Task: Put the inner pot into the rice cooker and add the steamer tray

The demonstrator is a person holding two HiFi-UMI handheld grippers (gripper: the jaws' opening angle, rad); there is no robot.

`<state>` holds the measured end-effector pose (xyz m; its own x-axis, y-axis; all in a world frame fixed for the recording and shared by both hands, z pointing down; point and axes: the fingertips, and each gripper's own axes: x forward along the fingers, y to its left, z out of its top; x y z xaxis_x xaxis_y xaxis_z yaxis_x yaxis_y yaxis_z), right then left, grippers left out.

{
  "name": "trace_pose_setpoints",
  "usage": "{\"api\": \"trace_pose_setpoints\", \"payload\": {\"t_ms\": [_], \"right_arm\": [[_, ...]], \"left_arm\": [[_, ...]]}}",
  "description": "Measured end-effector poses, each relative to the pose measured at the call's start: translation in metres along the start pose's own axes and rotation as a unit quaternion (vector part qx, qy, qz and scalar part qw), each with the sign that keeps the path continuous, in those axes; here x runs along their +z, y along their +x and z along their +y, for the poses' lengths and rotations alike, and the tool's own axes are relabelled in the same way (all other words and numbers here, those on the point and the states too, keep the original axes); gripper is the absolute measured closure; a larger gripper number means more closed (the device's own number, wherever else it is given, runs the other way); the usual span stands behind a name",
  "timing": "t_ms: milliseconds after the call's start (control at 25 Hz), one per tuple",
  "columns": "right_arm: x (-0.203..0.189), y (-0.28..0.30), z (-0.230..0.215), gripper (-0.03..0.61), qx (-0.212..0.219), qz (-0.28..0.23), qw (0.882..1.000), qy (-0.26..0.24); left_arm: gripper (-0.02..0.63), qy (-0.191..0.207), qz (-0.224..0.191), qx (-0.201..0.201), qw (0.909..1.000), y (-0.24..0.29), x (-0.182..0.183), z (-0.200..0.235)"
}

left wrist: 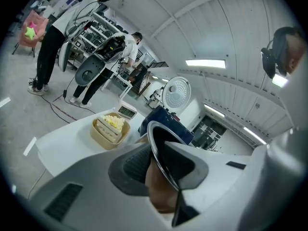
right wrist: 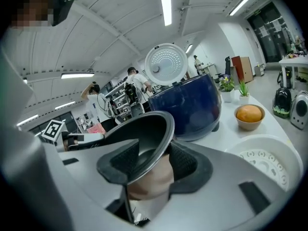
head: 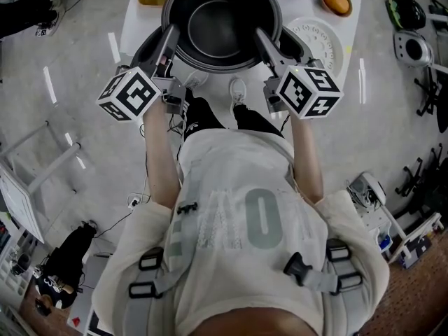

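Held over the near end of the white table (head: 131, 30), close to its rounded edge, with grey floor (head: 77, 96) open to left and right of it. Pinching the left side of the inner pot (head: 220, 23) with the left gripper (head: 171, 35), one pad on each face of the thin rim. Pinching the opposite side the same way with the right gripper (head: 260, 37), rim clamped between both dark pads. Seen from the left gripper view as a rim (left wrist: 154, 134) running edge-on through the left gripper (left wrist: 159, 162). Seen from the right gripper view as a tilted dark bowl (right wrist: 149, 134) inside the right gripper (right wrist: 154, 162).

Looking down into the pot: a dark, smooth bottom. Farther back on the table, a dark blue rice cooker (right wrist: 192, 105), its round white lid (right wrist: 166, 64) standing up open. Just right of the pot, a white perforated steamer tray (head: 318, 40) lying flat. Beyond that, a small bowl (head: 336, 0) holding an orange fruit (right wrist: 249, 113). At the far left, a beige container (left wrist: 110, 129) of pale yellow food.

Off to the right on the floor, assorted gear (head: 413, 47). In the background of the left gripper view, people (left wrist: 53, 42) standing by equipment racks, well apart from the table.
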<state>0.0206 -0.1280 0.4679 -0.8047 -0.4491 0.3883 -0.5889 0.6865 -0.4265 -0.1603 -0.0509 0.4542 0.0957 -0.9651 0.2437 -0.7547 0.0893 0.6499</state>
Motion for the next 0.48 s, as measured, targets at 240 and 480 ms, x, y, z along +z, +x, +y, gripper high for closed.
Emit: {"api": "trace_pose_setpoints", "payload": {"t_ms": [240,480], "right_arm": [[0.029,0.008,0.017,0.390,0.017,-0.020,0.999,-0.027],[0.062,0.026,0.048,0.390,0.034,-0.040,0.997,-0.059]], "left_arm": [[0.515,0.014,-0.030,-0.004,0.9994,-0.006,0.031,-0.006],[0.515,0.032,-0.060,-0.009,0.9976,-0.017,0.076,-0.004]]}}
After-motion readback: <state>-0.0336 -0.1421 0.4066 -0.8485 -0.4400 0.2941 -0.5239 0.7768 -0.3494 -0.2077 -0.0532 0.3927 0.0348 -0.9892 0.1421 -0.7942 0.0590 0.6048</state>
